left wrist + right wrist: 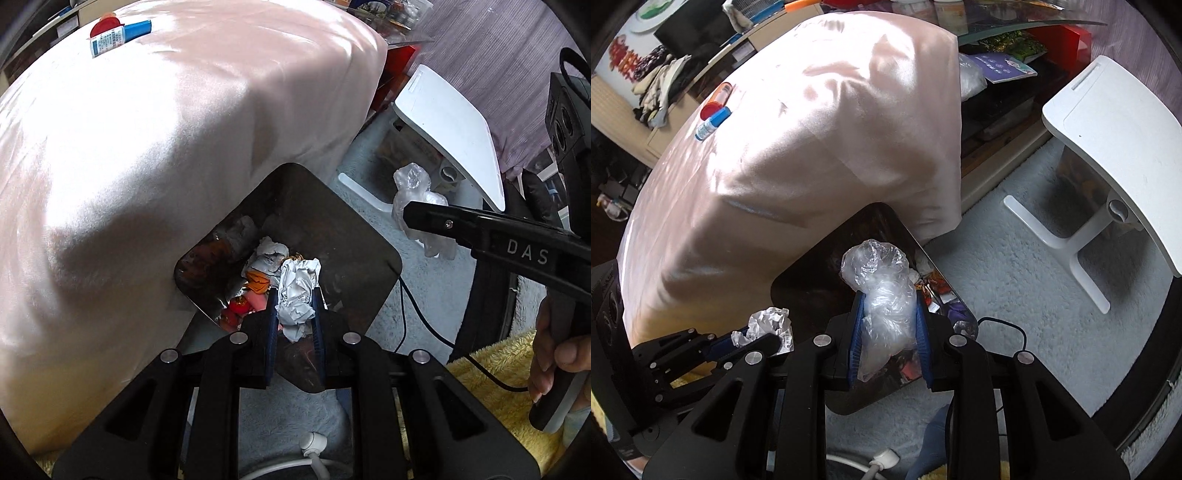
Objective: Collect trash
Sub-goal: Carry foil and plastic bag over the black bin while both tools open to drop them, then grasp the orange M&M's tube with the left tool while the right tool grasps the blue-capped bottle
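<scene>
My left gripper [295,295] is shut on a crumpled white paper ball [297,291] and holds it over the open dark trash bin [351,236], which has paper and red and orange wrappers inside. My right gripper [888,295] is shut on a crumpled clear plastic bag [882,284] above the same bin [812,273]. In the left wrist view the right gripper [413,218] holds the bag [413,192] at the right of the bin. In the right wrist view the left gripper [764,339] with the paper ball [768,325] is at the lower left.
A table under a pink satin cloth [147,147] stands behind the bin, with a blue-and-white tube [118,37] and a red-capped container [105,26] on top. A white side table [1108,129] stands right on a pale carpet [1015,295]. A black cable [417,314] runs across the floor.
</scene>
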`<state>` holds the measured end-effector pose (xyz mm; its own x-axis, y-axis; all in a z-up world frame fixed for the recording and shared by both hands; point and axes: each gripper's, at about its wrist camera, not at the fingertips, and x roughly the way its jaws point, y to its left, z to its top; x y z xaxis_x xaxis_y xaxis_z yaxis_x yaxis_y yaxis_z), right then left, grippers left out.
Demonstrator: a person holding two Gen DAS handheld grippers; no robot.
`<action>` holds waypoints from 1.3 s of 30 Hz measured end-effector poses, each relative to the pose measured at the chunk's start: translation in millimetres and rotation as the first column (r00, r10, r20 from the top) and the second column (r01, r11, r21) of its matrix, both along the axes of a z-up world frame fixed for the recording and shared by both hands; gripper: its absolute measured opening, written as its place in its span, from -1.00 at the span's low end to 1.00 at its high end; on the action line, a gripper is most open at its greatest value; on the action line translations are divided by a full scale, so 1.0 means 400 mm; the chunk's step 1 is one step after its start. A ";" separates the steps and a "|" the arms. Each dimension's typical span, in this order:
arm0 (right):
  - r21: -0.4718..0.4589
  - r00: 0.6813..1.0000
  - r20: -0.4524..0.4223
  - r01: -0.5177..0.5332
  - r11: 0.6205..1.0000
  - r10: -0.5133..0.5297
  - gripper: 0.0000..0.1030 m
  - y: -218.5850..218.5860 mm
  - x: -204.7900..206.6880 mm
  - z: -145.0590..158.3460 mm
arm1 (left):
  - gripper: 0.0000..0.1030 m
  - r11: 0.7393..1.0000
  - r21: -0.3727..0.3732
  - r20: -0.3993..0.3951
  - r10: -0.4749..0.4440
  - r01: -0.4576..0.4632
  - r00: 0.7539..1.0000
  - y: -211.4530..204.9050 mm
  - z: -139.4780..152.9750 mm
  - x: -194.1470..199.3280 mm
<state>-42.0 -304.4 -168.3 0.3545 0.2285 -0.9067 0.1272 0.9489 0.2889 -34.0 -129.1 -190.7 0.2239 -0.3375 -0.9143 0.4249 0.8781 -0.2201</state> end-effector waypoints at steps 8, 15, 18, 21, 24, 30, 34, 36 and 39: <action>0.013 1.000 0.010 0.007 1.000 -0.007 -0.34 0.000 0.007 0.005 | -0.65 1.000 -0.007 -0.008 -0.003 0.003 1.000 0.002 0.006 -0.001; 0.004 0.999 0.030 0.041 0.999 -0.042 0.11 -0.015 0.009 0.016 | -0.47 1.000 -0.007 -0.003 0.003 -0.003 1.000 0.005 0.012 0.002; 0.004 0.998 0.037 0.059 0.998 -0.059 0.20 -0.026 0.007 0.021 | -0.22 1.000 -0.013 0.004 -0.001 0.001 1.000 0.002 0.016 0.002; 0.001 0.996 0.044 0.074 0.997 -0.074 0.21 -0.035 0.005 0.026 | 0.09 1.000 -0.012 0.020 0.000 0.000 1.000 0.001 0.024 0.000; -0.045 0.994 0.069 0.087 0.995 -0.083 0.22 -0.036 0.003 0.040 | 0.28 1.000 0.010 0.050 0.010 -0.010 0.999 0.012 0.042 0.004; -0.100 0.985 0.135 0.124 0.987 -0.110 0.30 -0.043 0.012 0.098 | 0.44 0.999 0.003 0.145 0.053 -0.054 0.988 0.087 0.173 0.024; -0.118 0.975 0.214 0.088 0.989 -0.061 0.42 -0.013 0.034 0.186 | 0.55 0.993 0.027 0.217 0.109 -0.118 0.970 0.153 0.263 0.052; -0.113 0.968 0.249 0.064 0.992 -0.034 0.47 0.006 0.052 0.229 | 0.55 0.991 0.012 0.230 0.129 -0.135 0.965 0.191 0.302 0.068; -0.105 0.960 0.279 0.024 0.994 0.006 0.48 0.039 0.094 0.276 | 0.55 0.984 0.021 0.276 0.164 -0.177 0.947 0.244 0.350 0.099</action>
<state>-4.5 -288.9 -57.7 0.5979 0.1321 -0.7906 0.0649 0.9751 0.2121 5.7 -31.7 -50.6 0.5169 -0.2326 -0.8238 0.3061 0.9490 -0.0758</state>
